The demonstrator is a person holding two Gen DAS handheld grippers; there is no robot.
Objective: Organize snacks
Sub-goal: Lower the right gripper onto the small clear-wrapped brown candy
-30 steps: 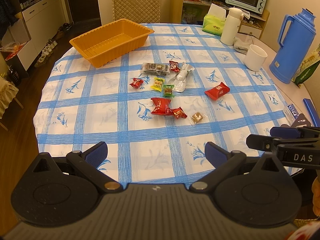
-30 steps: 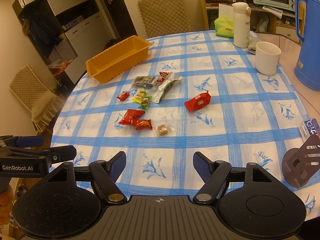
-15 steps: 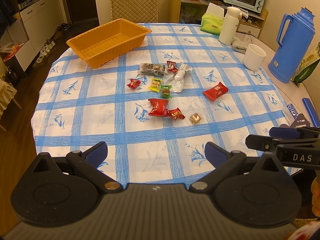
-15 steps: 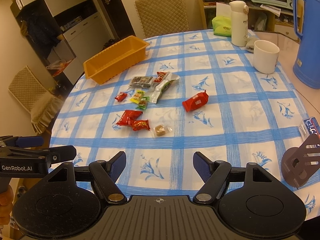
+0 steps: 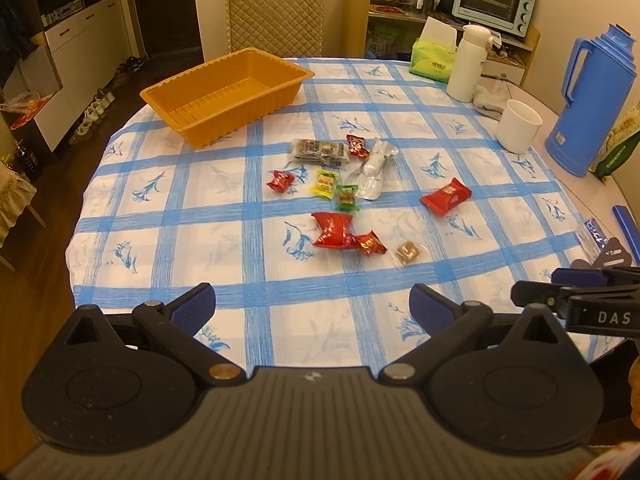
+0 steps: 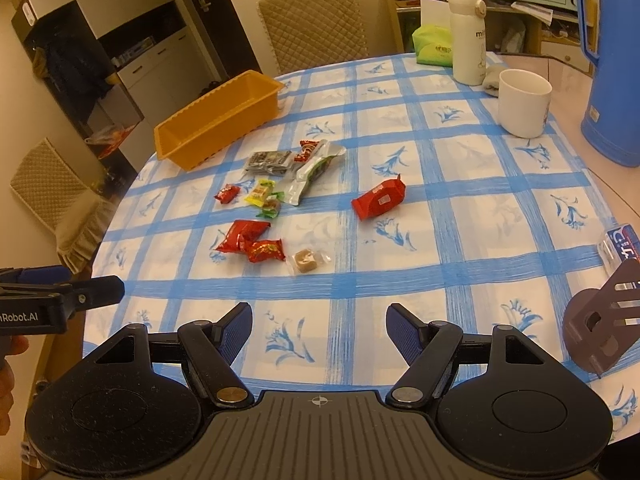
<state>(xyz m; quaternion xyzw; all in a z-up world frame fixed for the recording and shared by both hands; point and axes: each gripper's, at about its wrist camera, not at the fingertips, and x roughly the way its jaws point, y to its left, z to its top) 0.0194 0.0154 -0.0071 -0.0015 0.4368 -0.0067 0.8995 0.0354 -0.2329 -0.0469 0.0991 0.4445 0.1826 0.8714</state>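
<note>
Snacks (image 5: pixel 340 200) lie scattered mid-table, well short of the empty orange tray (image 5: pixel 224 88), and with our left gripper (image 5: pixel 312 308) and right gripper (image 6: pixel 319 326) both spread wide and holding nothing, we risk slick wrappers sliding away or pinching two touching red packets (image 6: pixel 250 242) together.

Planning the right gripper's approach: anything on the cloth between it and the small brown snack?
Nothing. In the right wrist view, only bare tablecloth lies between the open right gripper and the brown snack.
</note>
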